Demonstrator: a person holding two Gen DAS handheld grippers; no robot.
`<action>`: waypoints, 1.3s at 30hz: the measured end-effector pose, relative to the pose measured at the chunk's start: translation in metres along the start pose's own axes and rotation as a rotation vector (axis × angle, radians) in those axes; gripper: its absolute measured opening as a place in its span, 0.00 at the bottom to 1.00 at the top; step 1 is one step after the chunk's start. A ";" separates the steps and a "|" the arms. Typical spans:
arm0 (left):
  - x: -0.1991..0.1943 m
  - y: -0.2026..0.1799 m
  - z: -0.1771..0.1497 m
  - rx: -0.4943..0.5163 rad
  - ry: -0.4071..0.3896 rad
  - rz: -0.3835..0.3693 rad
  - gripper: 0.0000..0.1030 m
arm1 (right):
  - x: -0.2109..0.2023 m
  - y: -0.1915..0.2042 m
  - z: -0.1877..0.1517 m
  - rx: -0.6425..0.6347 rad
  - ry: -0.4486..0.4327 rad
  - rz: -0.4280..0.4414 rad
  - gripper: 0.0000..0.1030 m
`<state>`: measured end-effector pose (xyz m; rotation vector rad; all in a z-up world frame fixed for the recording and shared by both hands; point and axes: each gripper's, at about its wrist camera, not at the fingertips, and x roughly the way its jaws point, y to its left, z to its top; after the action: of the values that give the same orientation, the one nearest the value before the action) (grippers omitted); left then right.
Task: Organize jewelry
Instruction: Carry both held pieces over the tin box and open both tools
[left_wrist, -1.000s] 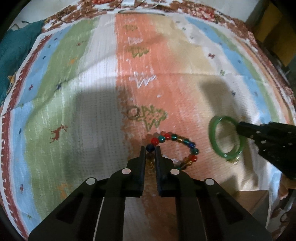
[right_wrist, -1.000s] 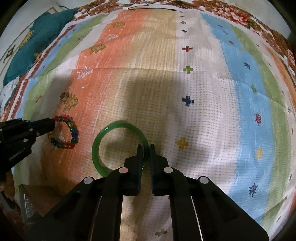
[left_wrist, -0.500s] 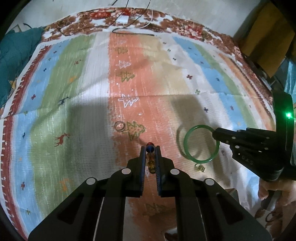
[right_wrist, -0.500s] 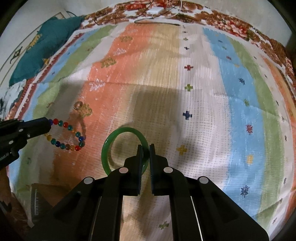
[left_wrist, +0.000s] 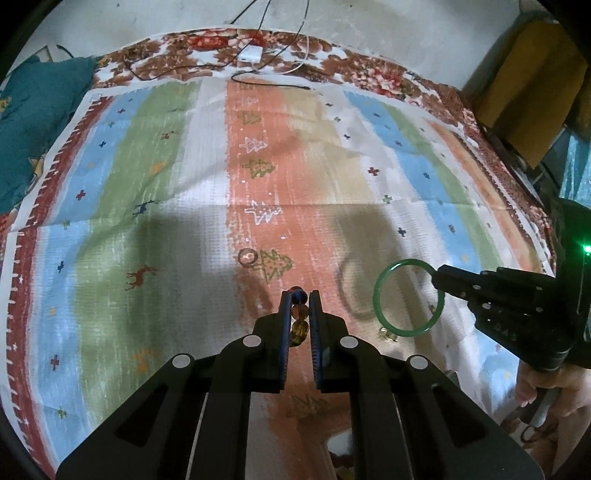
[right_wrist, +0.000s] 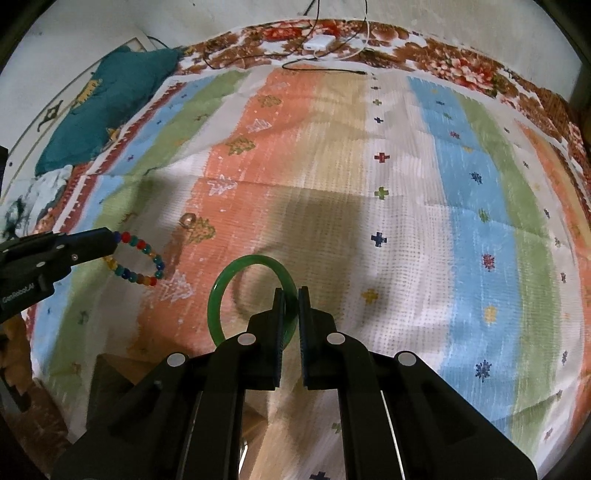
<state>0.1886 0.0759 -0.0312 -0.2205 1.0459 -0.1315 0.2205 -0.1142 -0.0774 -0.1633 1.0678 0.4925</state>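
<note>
My left gripper (left_wrist: 299, 295) is shut on a multicoloured bead bracelet (left_wrist: 298, 319), which hangs edge-on between the fingers above the striped cloth. From the right wrist view that bead bracelet (right_wrist: 138, 260) shows as a full loop dangling from the left gripper (right_wrist: 114, 236). My right gripper (right_wrist: 291, 291) is shut on the rim of a green bangle (right_wrist: 229, 280), lifted off the cloth. In the left wrist view the green bangle (left_wrist: 384, 317) hangs from the right gripper (left_wrist: 436, 275). A small ring (left_wrist: 247, 257) lies flat on the orange stripe, beyond both grippers.
A small gold trinket (left_wrist: 388, 335) lies on the cloth under the bangle. A teal cushion (right_wrist: 107, 103) sits at the far left, a white charger (left_wrist: 251, 55) with cables at the far edge. A brown box (right_wrist: 110, 384) shows at the near edge, and a hand (left_wrist: 546, 391) holds the right gripper.
Both grippers have risen with their pieces: the bead bracelet and the green bangle left the cloth and now hang in the air. More of the cloth's far edge has come into view.
</note>
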 end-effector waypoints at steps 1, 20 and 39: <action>-0.002 -0.001 -0.001 0.001 -0.003 -0.003 0.09 | -0.002 0.001 -0.001 0.000 -0.002 0.002 0.08; -0.037 -0.020 -0.015 -0.002 -0.063 -0.060 0.09 | -0.035 0.014 -0.017 -0.018 -0.053 0.021 0.08; -0.073 -0.036 -0.039 0.018 -0.126 -0.123 0.09 | -0.062 0.023 -0.029 -0.020 -0.102 0.065 0.08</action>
<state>0.1182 0.0518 0.0200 -0.2733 0.9055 -0.2351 0.1622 -0.1234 -0.0348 -0.1200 0.9705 0.5644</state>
